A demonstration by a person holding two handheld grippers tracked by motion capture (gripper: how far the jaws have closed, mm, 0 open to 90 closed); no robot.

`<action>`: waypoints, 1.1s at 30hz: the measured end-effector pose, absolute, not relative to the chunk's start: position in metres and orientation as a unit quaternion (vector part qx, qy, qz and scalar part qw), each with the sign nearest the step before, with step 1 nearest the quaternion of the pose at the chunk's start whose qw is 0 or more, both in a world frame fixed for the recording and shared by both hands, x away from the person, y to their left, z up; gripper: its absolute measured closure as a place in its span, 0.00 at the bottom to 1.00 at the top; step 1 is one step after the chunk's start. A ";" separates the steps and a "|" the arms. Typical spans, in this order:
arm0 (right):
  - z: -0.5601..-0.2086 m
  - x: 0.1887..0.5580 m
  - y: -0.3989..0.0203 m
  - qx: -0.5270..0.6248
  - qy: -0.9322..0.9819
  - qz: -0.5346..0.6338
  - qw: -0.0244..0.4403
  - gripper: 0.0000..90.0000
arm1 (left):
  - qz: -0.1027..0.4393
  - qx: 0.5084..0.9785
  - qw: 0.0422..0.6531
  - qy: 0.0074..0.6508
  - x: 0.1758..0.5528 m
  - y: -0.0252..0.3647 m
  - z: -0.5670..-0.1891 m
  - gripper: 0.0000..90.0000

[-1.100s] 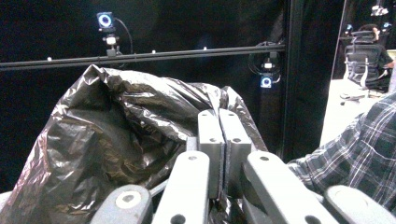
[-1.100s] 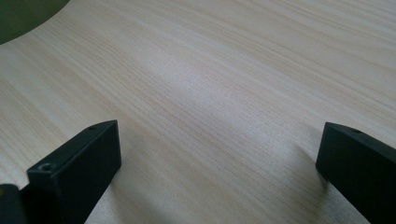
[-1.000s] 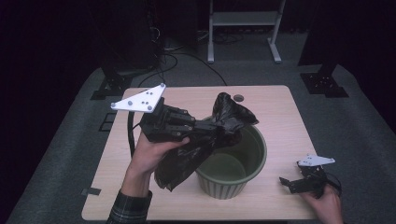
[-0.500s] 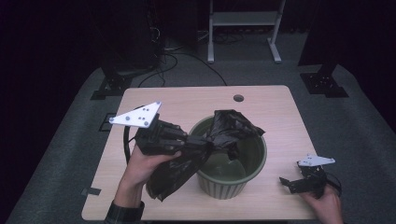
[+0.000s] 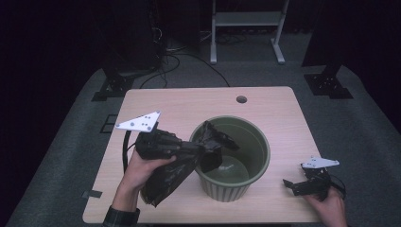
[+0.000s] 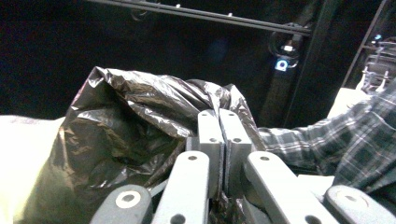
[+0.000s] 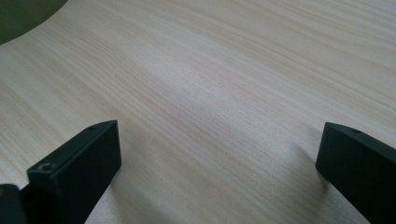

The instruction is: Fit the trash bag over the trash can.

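Observation:
A crumpled black plastic bag (image 5: 170, 177) hangs from my left gripper (image 5: 202, 150), which is shut on it at the left rim of a green pot (image 5: 257, 142). One end of the bag drapes into the pot's mouth; the other hangs down outside the pot wall to the table. In the left gripper view the pale jaws (image 6: 223, 115) are pressed together with the glossy bag (image 6: 126, 121) bunched around them. My right gripper (image 5: 292, 184) rests on the table to the right of the pot, open, with bare wood between its black jaws (image 7: 219, 140).
The light wooden table (image 5: 189, 101) has a small round hole (image 5: 241, 100) near its far edge. The pot's green edge (image 7: 23, 11) shows in the top left corner of the right gripper view. Dark floor, cables and stand legs surround the table. A plaid sleeve (image 6: 345, 144) lies behind the bag.
My left gripper has come down and toward the near left with the bag, and the bag's upper end has sunk from above the rim into the pot. The right gripper has stayed put.

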State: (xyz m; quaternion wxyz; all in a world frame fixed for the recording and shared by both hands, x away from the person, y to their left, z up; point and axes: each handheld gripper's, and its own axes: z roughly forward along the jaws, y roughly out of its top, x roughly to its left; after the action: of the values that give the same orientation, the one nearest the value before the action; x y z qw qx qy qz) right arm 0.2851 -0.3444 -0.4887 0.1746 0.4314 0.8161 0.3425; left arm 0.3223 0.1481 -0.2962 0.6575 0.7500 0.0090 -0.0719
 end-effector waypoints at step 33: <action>-0.489 0.285 -0.345 0.430 0.817 0.342 0.174 0.00 | 0.026 0.795 0.603 0.062 0.344 0.129 -0.275 0.39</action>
State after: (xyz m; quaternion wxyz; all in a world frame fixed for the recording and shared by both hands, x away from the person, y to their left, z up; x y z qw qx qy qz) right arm 0.2852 -0.3447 -0.4886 0.1739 0.4298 0.8173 0.3420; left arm 0.3445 0.1291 -0.2752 0.6034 0.7946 0.0615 0.0258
